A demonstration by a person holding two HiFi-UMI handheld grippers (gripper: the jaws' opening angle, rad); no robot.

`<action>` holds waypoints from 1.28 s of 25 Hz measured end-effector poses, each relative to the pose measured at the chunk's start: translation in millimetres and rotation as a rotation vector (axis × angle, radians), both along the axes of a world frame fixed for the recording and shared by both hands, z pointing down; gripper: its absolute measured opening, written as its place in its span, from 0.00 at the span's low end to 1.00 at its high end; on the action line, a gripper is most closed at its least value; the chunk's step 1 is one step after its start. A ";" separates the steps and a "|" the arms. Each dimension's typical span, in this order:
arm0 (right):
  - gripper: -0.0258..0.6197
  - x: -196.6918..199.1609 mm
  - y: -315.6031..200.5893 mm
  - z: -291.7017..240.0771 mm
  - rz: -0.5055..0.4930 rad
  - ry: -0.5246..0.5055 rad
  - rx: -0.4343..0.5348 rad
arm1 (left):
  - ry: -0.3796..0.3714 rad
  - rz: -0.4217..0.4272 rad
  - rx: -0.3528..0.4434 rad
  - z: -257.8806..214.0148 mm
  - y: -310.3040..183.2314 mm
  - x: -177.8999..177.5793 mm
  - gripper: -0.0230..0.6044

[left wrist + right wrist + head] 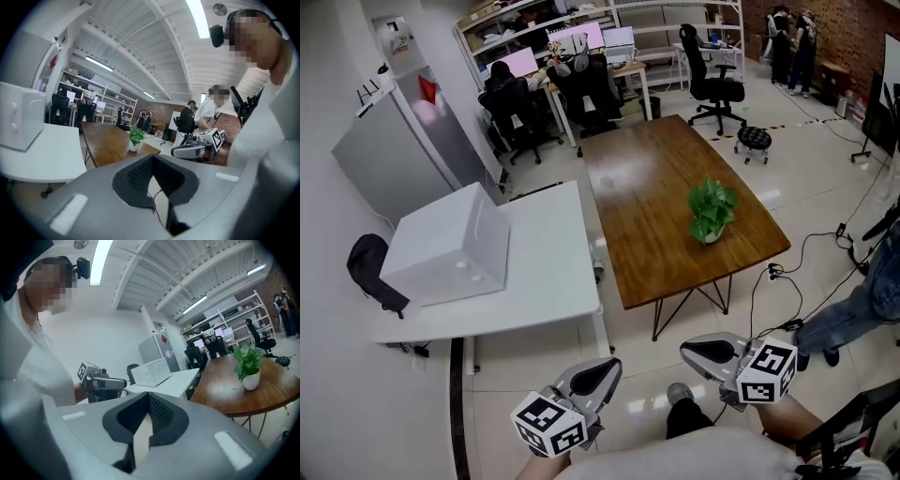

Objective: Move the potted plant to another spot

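The potted plant (711,214), green leaves in a small white pot, stands near the right front corner of the brown wooden table (656,187). It also shows in the left gripper view as the plant (136,137) and in the right gripper view as the plant (248,366). My left gripper (605,368) and right gripper (689,352) hang close to my body over the floor, well short of the table. Both are shut with nothing between their jaws. The left gripper (151,161) sees the right one (190,151) beside it. The right gripper (149,398) sees the left one (105,383).
A white table (548,281) carrying a white box (450,246) stands left of the wooden table. Cables (783,281) lie on the floor at the right, beside a person's leg (853,314). Office chairs, desks and people fill the back of the room.
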State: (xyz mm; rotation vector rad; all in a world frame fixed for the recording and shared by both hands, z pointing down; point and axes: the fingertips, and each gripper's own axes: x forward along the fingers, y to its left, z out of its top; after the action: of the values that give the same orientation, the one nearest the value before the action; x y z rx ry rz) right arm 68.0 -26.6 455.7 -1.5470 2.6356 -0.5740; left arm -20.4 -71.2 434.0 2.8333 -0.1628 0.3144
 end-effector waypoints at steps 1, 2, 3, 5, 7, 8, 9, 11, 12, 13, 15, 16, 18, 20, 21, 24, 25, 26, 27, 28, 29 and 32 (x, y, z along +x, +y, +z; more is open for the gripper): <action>0.05 -15.8 10.0 -1.6 0.007 0.003 0.000 | 0.004 -0.009 0.000 -1.2 9.9 -18.2 0.03; 0.05 -29.7 20.0 -3.7 0.018 0.003 -0.001 | 0.010 -0.018 -0.004 -2.0 20.2 -34.4 0.03; 0.05 -41.7 29.8 -5.7 0.030 0.003 -0.004 | 0.016 -0.025 -0.010 -2.2 30.3 -48.5 0.03; 0.05 -61.3 45.2 -8.3 0.050 0.005 -0.014 | 0.028 -0.035 -0.024 -1.2 46.7 -70.7 0.03; 0.05 -79.2 55.2 -8.9 0.055 0.014 -0.034 | 0.036 -0.039 -0.040 -0.8 60.1 -87.3 0.03; 0.05 -87.5 59.7 -10.0 0.053 0.024 -0.044 | 0.038 -0.037 -0.047 -1.5 67.3 -93.5 0.03; 0.05 -95.2 64.6 -12.4 0.051 0.037 -0.052 | 0.040 -0.033 -0.053 -3.2 75.1 -98.5 0.03; 0.05 -108.1 76.2 -20.9 0.046 0.060 -0.054 | 0.042 -0.022 -0.063 -8.1 91.3 -105.7 0.03; 0.05 -112.9 81.8 -24.8 0.044 0.067 -0.050 | 0.043 -0.019 -0.065 -10.4 98.4 -108.2 0.03; 0.05 -116.4 86.0 -27.6 0.042 0.072 -0.047 | 0.046 -0.019 -0.064 -12.9 103.9 -110.2 0.03; 0.05 -122.1 90.6 -32.3 0.032 0.072 -0.040 | 0.052 -0.028 -0.058 -19.2 111.4 -114.0 0.03; 0.05 -125.6 93.7 -35.2 0.026 0.067 -0.035 | 0.055 -0.031 -0.056 -22.6 115.8 -115.9 0.03; 0.05 -132.0 105.3 -41.1 0.014 0.063 -0.026 | 0.053 -0.034 -0.056 -27.7 128.1 -118.4 0.03; 0.05 -133.1 121.1 -45.2 0.002 0.067 -0.017 | 0.045 -0.044 -0.054 -29.4 141.1 -117.1 0.03; 0.05 -130.8 128.9 -46.1 -0.003 0.068 -0.013 | 0.042 -0.053 -0.053 -29.5 146.9 -114.3 0.03; 0.05 -112.9 149.3 -47.7 -0.002 0.074 0.000 | 0.051 -0.070 -0.047 -31.5 164.2 -96.1 0.03; 0.05 -105.7 155.1 -49.7 0.003 0.078 0.007 | 0.054 -0.066 -0.041 -33.5 170.6 -88.5 0.03; 0.05 -99.3 161.1 -52.0 0.008 0.084 0.014 | 0.053 -0.060 -0.032 -35.4 177.4 -81.7 0.03; 0.05 -94.1 167.6 -53.7 0.012 0.091 0.020 | 0.047 -0.054 -0.024 -37.3 184.4 -76.2 0.03; 0.05 -90.3 175.0 -54.3 0.014 0.096 0.024 | 0.040 -0.052 -0.018 -39.1 191.8 -72.2 0.03; 0.05 -87.4 182.6 -54.1 0.016 0.096 0.026 | 0.035 -0.054 -0.014 -40.8 199.0 -69.5 0.03; 0.05 -79.6 200.5 -51.7 0.022 0.077 0.020 | 0.031 -0.054 -0.012 -42.8 217.2 -64.5 0.03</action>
State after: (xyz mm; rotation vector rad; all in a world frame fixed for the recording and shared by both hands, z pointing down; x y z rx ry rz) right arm -11.6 173.9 404.0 -1.6225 2.6673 -0.4942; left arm -84.9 146.0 391.2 2.8145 -0.2298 0.2593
